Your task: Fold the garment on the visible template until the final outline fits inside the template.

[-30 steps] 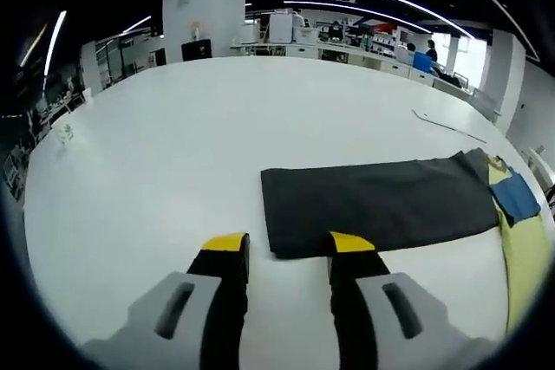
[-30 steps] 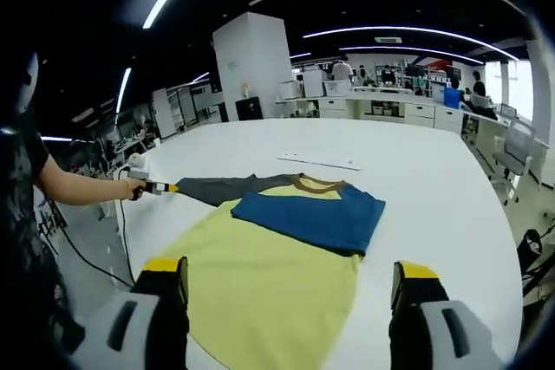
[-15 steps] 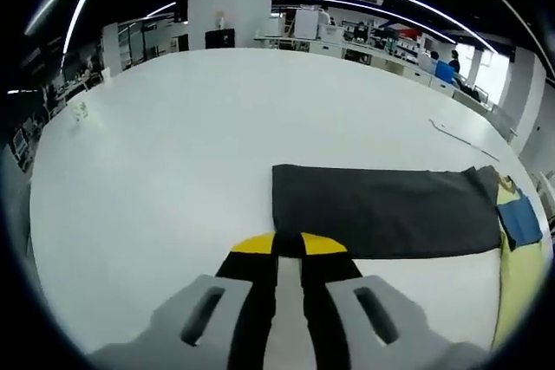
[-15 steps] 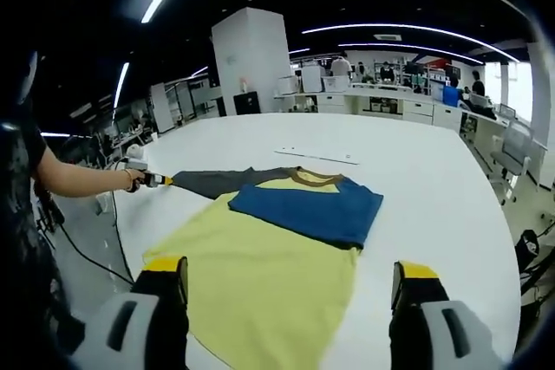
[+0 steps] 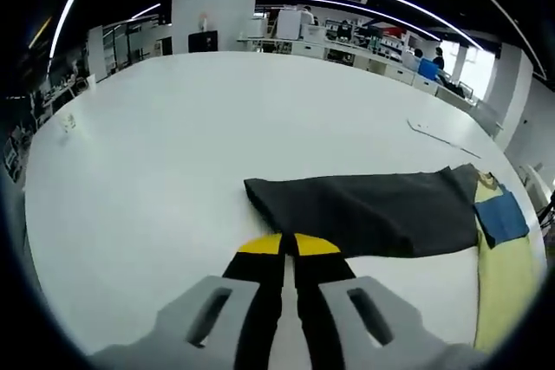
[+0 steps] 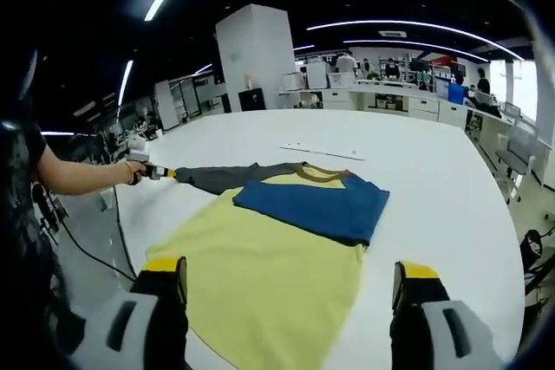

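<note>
The left hand-held gripper was pinched on the cuff of the dark sleeve, lifted just above the table. The right hand-held gripper stood wide apart, holding nothing, the yellow shirt lying flat just ahead of it.

One garment, one table, two tongs.

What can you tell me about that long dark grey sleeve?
The dark grey sleeve is soft, matte cloth, stretched straight out from a yellow shirt whose other, blue sleeve is folded across the chest. It lies mostly flat on the white table, its cuff end slightly lifted and rumpled. The left gripper is shut on that cuff edge; the right gripper hangs open over the shirt's hem.
</note>
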Demonstrator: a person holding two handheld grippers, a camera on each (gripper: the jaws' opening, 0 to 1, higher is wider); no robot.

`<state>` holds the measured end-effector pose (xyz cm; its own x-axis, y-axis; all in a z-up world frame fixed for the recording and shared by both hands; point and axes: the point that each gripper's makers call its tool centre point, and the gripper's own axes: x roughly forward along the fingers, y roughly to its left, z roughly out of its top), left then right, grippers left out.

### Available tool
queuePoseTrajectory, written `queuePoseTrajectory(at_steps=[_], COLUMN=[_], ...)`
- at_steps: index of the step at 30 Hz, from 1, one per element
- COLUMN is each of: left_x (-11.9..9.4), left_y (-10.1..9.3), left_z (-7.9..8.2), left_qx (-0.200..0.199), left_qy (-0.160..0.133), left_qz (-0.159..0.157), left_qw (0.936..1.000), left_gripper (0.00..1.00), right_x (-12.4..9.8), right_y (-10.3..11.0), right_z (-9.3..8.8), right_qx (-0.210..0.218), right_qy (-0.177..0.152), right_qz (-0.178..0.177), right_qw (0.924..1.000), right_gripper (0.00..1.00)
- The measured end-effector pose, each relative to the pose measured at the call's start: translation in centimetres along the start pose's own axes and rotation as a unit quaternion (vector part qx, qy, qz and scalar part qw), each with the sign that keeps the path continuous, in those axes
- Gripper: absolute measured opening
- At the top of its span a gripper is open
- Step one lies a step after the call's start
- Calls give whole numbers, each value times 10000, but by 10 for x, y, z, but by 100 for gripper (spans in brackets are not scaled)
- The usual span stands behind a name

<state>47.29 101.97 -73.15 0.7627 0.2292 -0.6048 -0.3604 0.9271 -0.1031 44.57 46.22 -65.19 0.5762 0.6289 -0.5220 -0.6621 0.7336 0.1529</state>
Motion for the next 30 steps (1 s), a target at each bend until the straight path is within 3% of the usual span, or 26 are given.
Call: queuePoseTrajectory(at_steps=[13,21,30], left_x=[-12,-15,-19], left_y=[-41,-64,-104], left_z=[31,38,49], left_qx=[375,492,663], left_qy=[-312,-371,-489], left_qz=[-445,-662,-1003], left_qw=[9978,9959,9915], left_gripper=[0,0,0], right_x=[-3,-6,-7], right_y=[2,5,9], right_z=[3,0,1], right_qx=[-42,-22,-45], right_qy=[-77,-86,-145], right_qz=[18,26,87], right_qw=[10000,10000,9998], right_gripper=[99,99,99])
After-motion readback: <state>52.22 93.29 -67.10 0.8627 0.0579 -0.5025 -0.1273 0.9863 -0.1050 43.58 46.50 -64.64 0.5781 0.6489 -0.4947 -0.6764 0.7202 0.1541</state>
